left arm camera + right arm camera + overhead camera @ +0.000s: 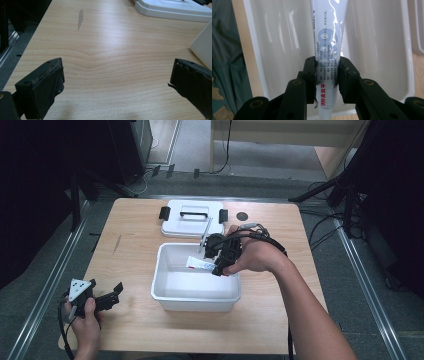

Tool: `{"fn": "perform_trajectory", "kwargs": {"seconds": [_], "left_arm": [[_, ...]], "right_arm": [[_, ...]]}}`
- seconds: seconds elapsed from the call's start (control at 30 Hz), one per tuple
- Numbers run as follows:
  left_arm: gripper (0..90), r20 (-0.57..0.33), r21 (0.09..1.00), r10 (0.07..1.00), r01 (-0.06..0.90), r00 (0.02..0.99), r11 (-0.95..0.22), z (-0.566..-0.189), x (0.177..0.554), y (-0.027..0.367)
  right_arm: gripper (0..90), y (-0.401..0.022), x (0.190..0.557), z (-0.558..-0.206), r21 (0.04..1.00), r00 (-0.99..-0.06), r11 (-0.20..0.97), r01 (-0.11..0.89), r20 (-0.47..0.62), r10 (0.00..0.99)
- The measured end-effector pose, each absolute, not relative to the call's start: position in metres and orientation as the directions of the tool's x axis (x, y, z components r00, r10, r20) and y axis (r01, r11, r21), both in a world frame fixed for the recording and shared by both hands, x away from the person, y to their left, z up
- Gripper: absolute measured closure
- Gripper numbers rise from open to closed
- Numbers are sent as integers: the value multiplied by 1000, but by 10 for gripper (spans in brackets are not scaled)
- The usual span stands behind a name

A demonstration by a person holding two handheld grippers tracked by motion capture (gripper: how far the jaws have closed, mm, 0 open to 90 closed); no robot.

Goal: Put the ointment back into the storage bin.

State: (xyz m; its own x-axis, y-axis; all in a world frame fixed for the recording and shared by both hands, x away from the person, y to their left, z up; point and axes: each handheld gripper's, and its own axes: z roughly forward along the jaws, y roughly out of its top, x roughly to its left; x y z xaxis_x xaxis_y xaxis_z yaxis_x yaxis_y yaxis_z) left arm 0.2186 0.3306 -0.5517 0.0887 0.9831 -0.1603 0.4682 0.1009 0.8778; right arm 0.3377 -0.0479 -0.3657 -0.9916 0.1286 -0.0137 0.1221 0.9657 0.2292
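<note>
My right gripper (218, 268) is shut on a white ointment tube (199, 264) with blue and red print. It holds the tube over the back right part of a white plastic bin (165, 297). In the right gripper view both pads (310, 72) clamp the tube (328, 37) near its flat end, and the tube points away across the bin's inside (277, 50). My left gripper (114, 296) rests low at the table's front left, jaws wide apart. Between its pads (48, 82) lies only bare wood.
The bin's white lid (192, 221) with black latches lies flat behind the bin, and its edge (175, 11) is at the top right of the left gripper view. A round dark hole (242, 216) marks the table to the lid's right. The wooden table (130, 240) has a grey smear (80, 18).
</note>
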Motion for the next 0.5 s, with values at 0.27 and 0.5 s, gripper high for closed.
{"fn": "perform_trajectory", "kwargs": {"seconds": [0.27,0.5], "left_arm": [[0,-160,877,983,469,89,100,-552,219,331],[0,-160,877,983,469,89,101,-552,219,330]], "right_arm": [[713,-48,335,-373,230,-999,972,42,-20,48],[713,-49,333,-378,219,-1000,976,23,-14,27]]}}
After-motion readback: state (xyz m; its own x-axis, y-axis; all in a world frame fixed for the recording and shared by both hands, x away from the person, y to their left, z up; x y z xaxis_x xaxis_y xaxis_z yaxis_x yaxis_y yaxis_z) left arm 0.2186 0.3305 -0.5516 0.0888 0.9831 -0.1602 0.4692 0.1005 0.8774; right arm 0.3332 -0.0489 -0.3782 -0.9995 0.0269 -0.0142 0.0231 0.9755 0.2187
